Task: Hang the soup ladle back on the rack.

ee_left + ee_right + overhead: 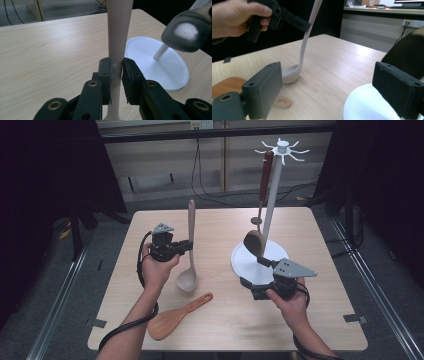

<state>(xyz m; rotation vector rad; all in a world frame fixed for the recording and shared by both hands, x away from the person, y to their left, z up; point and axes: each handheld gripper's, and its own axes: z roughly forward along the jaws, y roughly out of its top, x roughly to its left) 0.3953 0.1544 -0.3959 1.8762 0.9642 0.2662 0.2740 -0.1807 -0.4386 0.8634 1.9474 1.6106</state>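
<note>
A pale ladle point(190, 227) stands nearly upright, and my left gripper point(190, 245) is shut on the middle of its handle. Its bowl point(186, 281) hangs low at the tabletop; I cannot tell whether it touches. In the left gripper view both pads of the left gripper point(116, 67) press the ladle's handle point(118, 30). My right gripper point(255, 272) is open, with nothing between its jaws, at the near edge of the white rack base point(240, 255). The right gripper view looks past the open right gripper point(329, 92) to the ladle point(294, 72) and the left gripper point(304, 25).
A white utensil rack point(272, 195) rises from the round base, with hooks at the top. A spoon with a dark red handle point(265, 175) hangs from it, its bowl point(254, 242) low over the base. A wooden spatula point(175, 317) lies near the front edge.
</note>
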